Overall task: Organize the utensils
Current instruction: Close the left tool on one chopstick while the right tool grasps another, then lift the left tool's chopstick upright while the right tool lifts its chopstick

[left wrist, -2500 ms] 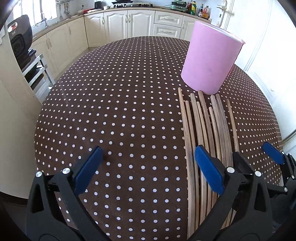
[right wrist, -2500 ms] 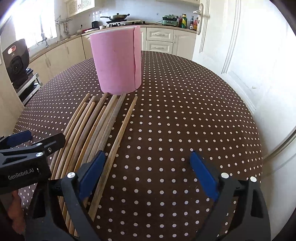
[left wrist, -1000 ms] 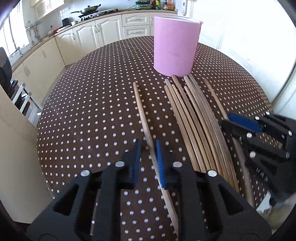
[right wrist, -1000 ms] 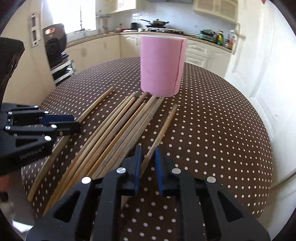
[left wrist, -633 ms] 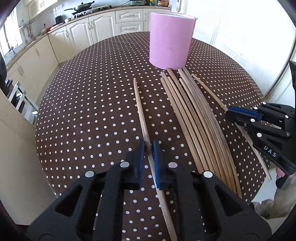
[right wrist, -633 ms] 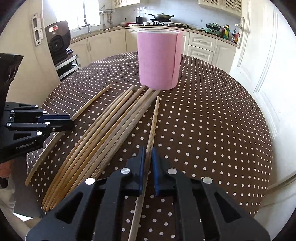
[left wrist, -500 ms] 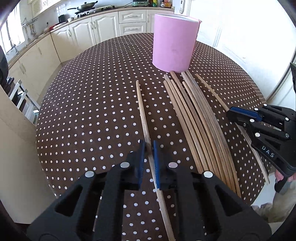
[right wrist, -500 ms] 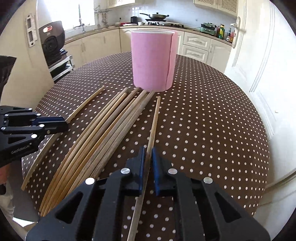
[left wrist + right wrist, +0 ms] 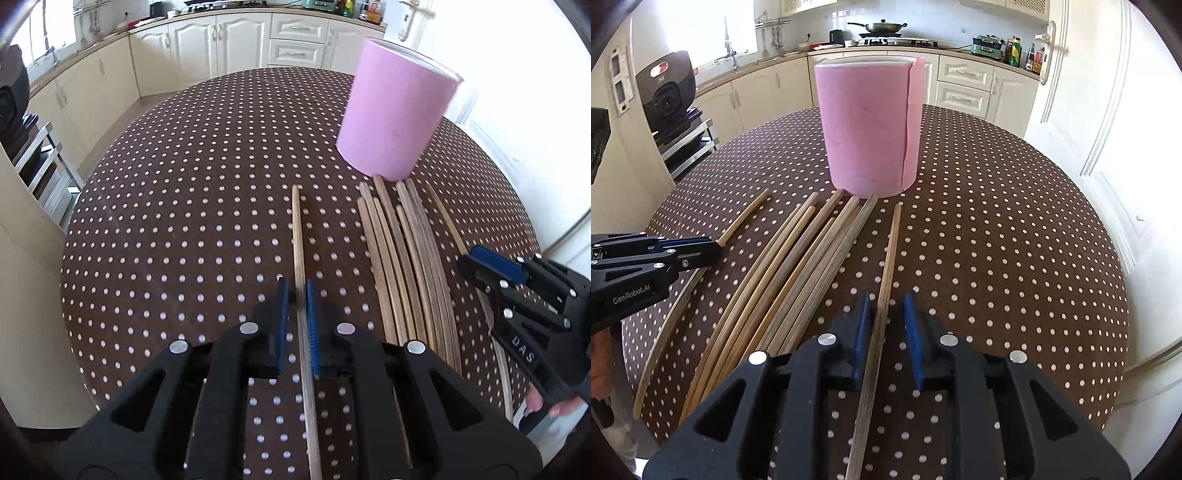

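Two hand-held grippers work over a round table (image 9: 166, 229) covered in a brown cloth with white dots. A pink cylindrical holder (image 9: 870, 129) stands upright on the table and serves as the landmark for all positions.

Left gripper (image 9: 296, 295): its jaws are drawn narrow and clamp a single chopstick (image 9: 298, 236), which lies apart from the others, to the left of the holder as the left wrist view shows it. The far tip of this chopstick points toward the table area beside the holder and does not reach the holder.

Main bundle of chopsticks (image 9: 798, 273): several wooden sticks lie side by side on the table, their far tips just in front of the base of the holder, some touching or nearly touching it. The bundle lies between the two separated sticks.

Right gripper (image 9: 886, 308): its jaws have just been opening and stand narrowly apart, with a second lone chopstick (image 9: 888, 254) between them. The stick lies against the left blue pad, and a gap shows between it and the right pad, so the pads do not pinch it. This stick lies just right of the bundle in the right wrist view, its far tip near the holder's base but apart from it.

Kitchen cabinets (image 9: 229, 40) stand beyond the table, behind the holder.
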A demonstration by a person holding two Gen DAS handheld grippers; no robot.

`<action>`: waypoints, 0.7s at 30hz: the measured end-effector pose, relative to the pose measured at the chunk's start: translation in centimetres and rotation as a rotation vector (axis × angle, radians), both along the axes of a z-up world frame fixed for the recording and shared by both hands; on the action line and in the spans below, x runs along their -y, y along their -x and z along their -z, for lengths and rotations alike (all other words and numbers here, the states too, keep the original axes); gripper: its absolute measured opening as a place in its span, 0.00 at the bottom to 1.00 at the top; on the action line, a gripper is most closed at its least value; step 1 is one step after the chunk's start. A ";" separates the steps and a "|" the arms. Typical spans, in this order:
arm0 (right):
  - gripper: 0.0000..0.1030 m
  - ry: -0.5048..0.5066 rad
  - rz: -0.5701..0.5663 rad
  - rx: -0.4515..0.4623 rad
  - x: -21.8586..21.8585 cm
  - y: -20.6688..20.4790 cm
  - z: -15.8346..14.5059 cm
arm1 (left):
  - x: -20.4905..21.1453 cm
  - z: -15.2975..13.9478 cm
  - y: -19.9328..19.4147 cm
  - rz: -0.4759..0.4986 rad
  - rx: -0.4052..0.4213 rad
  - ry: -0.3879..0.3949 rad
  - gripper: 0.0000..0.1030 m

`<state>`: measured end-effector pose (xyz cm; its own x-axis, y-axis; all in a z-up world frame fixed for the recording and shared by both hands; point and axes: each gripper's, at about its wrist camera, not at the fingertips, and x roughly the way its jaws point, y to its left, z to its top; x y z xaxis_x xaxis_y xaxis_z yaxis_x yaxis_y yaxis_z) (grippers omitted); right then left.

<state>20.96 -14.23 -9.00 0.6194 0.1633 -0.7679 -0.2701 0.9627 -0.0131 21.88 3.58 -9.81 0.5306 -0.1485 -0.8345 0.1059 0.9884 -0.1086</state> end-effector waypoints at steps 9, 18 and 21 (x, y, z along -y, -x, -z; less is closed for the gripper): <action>0.18 -0.017 -0.008 0.000 0.2 -0.2 0.0 | 0.2 0.2 -2.8 -0.021 0.013 0.004 0.23; 0.06 -0.047 0.012 0.002 1.2 -0.2 0.0 | 2.2 0.9 -4.1 -0.011 0.082 -0.052 0.10; 0.05 -0.068 0.021 0.001 1.4 -0.2 -0.1 | 1.7 1.0 -4.4 -0.047 0.084 -0.003 0.06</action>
